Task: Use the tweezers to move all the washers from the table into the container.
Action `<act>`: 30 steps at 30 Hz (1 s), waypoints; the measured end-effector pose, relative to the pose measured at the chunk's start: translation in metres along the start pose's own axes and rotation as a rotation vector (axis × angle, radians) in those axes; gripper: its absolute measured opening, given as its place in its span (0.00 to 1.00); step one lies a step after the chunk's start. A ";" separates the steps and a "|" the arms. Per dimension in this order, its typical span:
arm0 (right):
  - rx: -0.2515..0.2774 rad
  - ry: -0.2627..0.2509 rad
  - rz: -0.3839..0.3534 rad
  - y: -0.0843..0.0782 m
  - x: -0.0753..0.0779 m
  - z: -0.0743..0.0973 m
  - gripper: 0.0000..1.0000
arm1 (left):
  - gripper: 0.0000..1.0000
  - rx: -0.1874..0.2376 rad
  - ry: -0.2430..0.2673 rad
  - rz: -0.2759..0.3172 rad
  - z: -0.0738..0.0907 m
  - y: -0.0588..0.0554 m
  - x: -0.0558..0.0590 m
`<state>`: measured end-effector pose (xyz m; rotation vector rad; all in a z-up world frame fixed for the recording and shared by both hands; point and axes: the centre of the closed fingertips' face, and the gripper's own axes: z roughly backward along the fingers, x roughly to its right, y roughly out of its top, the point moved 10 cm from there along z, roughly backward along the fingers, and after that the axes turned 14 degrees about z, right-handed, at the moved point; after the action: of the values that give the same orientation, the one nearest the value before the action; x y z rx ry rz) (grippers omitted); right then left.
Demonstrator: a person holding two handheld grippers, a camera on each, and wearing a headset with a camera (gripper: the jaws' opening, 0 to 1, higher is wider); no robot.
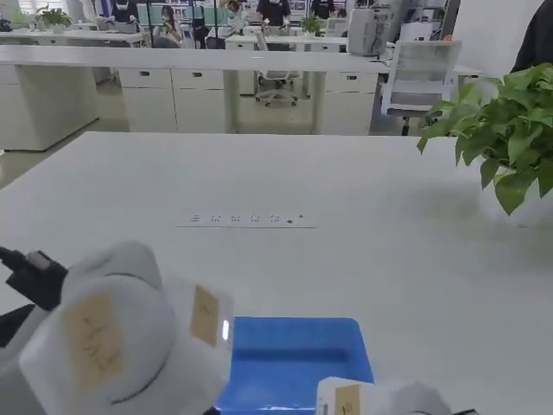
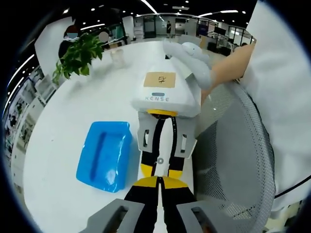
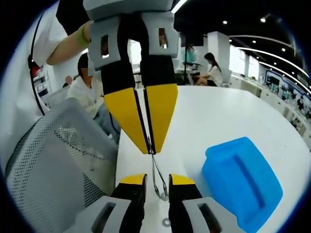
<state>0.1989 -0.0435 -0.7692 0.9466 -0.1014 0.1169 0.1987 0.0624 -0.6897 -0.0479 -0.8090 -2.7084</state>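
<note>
Tweezers up in the air, blue container sitting on the counter

The tweezers (image 3: pixel 154 172) are thin bare metal, pinched at one end in the tips of the left gripper (image 3: pixel 150 149). Their rounded end hangs between the jaws of the right gripper (image 3: pixel 158 180), and tbh I can't tell if those jaws press on it. The container (image 1: pixel 294 324) is a blue rounded rectangle with a long dip in its top, flat on the near edge of the white counter, just right of the tweezers.

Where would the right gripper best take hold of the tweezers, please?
Probably at the looped free end of the tweezers, which juts from the shut jaws of the left gripper towards the right gripper. Come straight along their length, open jaws either side of the thin arms.
</note>
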 end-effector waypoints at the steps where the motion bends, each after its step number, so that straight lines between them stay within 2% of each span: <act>1: 0.004 -0.004 -0.018 0.001 0.001 0.000 0.13 | 0.00 0.001 -0.003 0.009 -0.001 0.000 0.000; 3: -0.001 0.004 -0.014 -0.001 0.003 -0.001 0.05 | 0.00 0.022 -0.011 0.045 -0.002 0.000 -0.002; 4: 0.005 0.024 0.013 -0.001 0.004 -0.001 0.04 | 0.00 0.043 -0.014 0.037 -0.004 -0.001 -0.001; 5: 0.007 0.014 -0.002 -0.002 0.005 0.001 0.03 | 0.00 0.094 0.007 0.021 -0.005 0.000 -0.003; 6: 0.011 0.017 -0.037 -0.003 0.006 0.001 0.03 | 0.00 0.143 0.026 0.047 -0.007 0.000 -0.003; 8: 0.010 0.013 -0.047 -0.004 0.008 0.002 0.03 | 0.09 0.166 0.005 0.118 -0.007 -0.004 0.000; 12: 0.014 -0.001 -0.085 -0.005 0.006 0.003 0.02 | 0.22 0.301 0.041 0.219 -0.006 -0.014 0.004; 13: 0.015 -0.004 -0.089 -0.005 0.006 0.004 0.02 | 0.27 0.348 0.056 0.256 -0.005 -0.018 0.007; 15: 0.021 -0.016 -0.111 -0.006 0.006 0.004 0.02 | 0.32 0.416 0.062 0.326 -0.003 -0.025 0.011; 17: 0.032 -0.028 -0.140 -0.008 0.007 0.005 0.02 | 0.40 0.500 0.104 0.390 0.000 -0.034 0.016; 18: 0.042 -0.037 -0.166 -0.010 0.008 0.005 0.02 | 0.43 0.521 0.120 0.421 0.001 -0.039 0.018; 21: 0.075 -0.053 -0.241 -0.014 0.010 0.007 0.02 | 0.53 0.607 0.209 0.498 0.004 -0.053 0.029; 22: 0.083 -0.052 -0.264 -0.015 0.010 0.007 0.02 | 0.57 0.619 0.222 0.517 0.004 -0.056 0.031; 23: 0.090 -0.044 -0.288 -0.016 0.010 0.007 0.02 | 0.60 0.647 0.243 0.549 0.005 -0.061 0.034; 26: 0.108 -0.057 -0.333 -0.020 0.012 0.010 0.02 | 0.71 0.713 0.293 0.610 0.004 -0.069 0.041; 28: 0.113 -0.066 -0.346 -0.020 0.013 0.012 0.02 | 0.77 0.735 0.309 0.631 0.002 -0.072 0.045; 30: 0.119 -0.068 -0.361 -0.020 0.014 0.013 0.02 | 0.79 0.753 0.327 0.667 -0.001 -0.073 0.047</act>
<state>0.2146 -0.0652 -0.7754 1.0733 0.0155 -0.2451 0.1317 0.1063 -0.7232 0.2420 -1.3477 -1.6257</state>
